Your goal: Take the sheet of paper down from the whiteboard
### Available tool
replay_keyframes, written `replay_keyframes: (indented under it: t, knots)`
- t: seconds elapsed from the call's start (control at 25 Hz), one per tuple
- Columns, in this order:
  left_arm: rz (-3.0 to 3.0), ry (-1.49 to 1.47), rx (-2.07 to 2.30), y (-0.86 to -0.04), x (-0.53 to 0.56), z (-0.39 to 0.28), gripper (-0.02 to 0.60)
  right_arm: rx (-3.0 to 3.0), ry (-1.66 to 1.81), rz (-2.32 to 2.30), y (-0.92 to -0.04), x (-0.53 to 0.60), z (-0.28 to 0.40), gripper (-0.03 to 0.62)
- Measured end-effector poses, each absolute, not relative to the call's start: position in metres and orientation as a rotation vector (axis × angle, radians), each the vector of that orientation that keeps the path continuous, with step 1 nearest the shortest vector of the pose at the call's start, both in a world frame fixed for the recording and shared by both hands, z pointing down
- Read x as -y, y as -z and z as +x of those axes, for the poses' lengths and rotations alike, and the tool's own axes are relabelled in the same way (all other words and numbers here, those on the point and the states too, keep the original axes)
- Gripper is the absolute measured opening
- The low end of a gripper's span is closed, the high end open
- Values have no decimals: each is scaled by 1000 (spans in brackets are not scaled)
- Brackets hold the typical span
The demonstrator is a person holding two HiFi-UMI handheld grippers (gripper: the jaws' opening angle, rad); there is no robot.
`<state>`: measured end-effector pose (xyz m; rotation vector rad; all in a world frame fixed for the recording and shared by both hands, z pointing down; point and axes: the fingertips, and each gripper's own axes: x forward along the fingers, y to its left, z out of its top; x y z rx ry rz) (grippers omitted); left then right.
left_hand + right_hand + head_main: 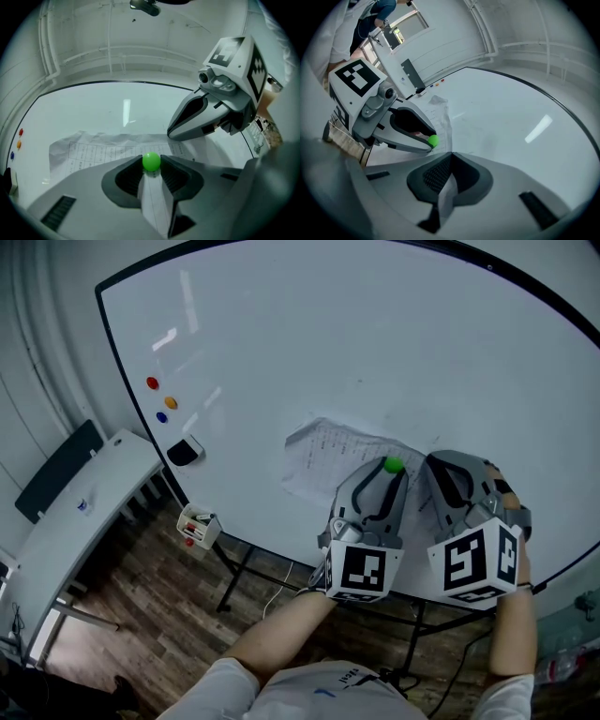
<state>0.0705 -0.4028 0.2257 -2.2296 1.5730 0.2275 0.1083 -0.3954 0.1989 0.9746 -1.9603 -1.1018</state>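
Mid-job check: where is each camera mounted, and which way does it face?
Head view: on the head, steeply down at whiteboard and sheet of paper; forearms, left claw, right claw show.
Left gripper view: on the left claw, along its jaws toward the green magnet; right claw shows.
Right gripper view: on the right claw, across the whiteboard; left claw shows.
Shared: green magnet.

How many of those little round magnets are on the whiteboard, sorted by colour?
red magnet: 1
orange magnet: 1
blue magnet: 1
green magnet: 1, on the sheet of paper, between the left tool's jaws
Total: 4
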Motion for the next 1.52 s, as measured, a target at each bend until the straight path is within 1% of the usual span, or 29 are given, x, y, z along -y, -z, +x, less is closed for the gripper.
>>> replay_keyframes:
  t: [0.24, 0.4, 0.68, 1.04, 1.28, 1.52]
  knots:
    - [-2229, -231, -1515, -222, 393, 71, 130, 2059, 1053, 1004, -202, 384, 109, 14]
    - [-2181, -253, -1503, -216, 378, 59, 130, 2145, 1035, 972, -203, 378, 101, 14]
    - [-2309, -80, -1501, -258, 352, 58, 130, 2194, 975, 941, -226, 357, 111, 14]
    - [-2403, -31, -1470, -294, 297, 12, 130, 2228, 822, 998, -259, 316, 76, 14]
    - [-2485, 38, -1423, -322, 247, -18, 130, 2248, 677, 1039, -298, 269, 54, 14]
    - [-2576, 54, -1474, -366, 206, -47, 132, 2256, 548, 1061, -340, 227, 36, 14]
